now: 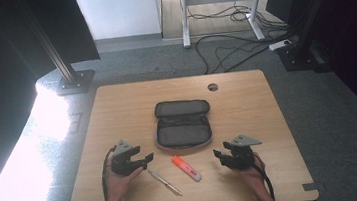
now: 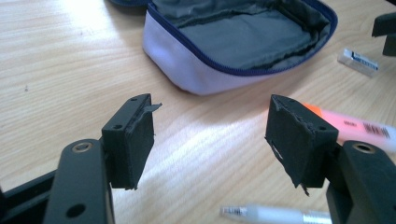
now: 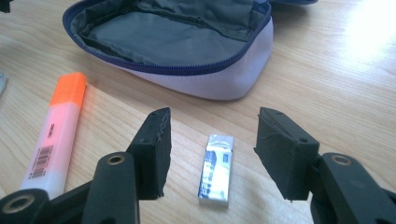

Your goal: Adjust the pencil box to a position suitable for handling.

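An open pencil case (image 1: 183,125) with a grey lining and a blue zip lies in the middle of the wooden table (image 1: 117,107). In front of it lie an orange highlighter (image 1: 186,167) and a silver pen (image 1: 165,182). My left gripper (image 1: 146,159) stands open to the left of them, its jaws (image 2: 210,126) over bare wood, with the pen (image 2: 271,214) just below them and the highlighter (image 2: 359,128) behind the right jaw. My right gripper (image 1: 217,153) is open too. A small wrapped eraser (image 3: 217,168) lies on the table between its jaws (image 3: 215,130), touching neither pad.
A round cable hole (image 1: 213,87) sits near the table's far edge. Beyond the table are black frame posts (image 1: 65,67), a white desk frame (image 1: 185,14) and loose cables (image 1: 231,49) on the floor. The right gripper (image 2: 385,32) shows at the edge of the left gripper view.
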`<move>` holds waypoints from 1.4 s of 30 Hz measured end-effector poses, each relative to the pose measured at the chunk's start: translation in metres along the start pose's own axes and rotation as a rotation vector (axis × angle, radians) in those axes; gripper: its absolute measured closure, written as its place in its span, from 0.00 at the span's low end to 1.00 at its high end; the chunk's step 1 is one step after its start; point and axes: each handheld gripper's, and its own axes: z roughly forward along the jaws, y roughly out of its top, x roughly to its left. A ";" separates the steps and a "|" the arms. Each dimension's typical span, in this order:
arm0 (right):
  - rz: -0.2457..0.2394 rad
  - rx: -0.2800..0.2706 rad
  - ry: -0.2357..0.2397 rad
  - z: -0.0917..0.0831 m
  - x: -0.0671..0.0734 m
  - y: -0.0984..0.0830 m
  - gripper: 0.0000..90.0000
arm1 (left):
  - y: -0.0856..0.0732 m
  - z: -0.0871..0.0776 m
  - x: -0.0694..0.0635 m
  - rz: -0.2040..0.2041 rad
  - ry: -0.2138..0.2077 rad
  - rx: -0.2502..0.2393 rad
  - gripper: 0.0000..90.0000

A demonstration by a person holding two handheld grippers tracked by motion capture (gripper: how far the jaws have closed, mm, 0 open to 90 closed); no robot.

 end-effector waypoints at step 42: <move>-0.009 0.043 0.008 -0.005 0.000 -0.016 0.49 | -0.029 -0.017 0.022 -0.050 0.005 -0.004 0.37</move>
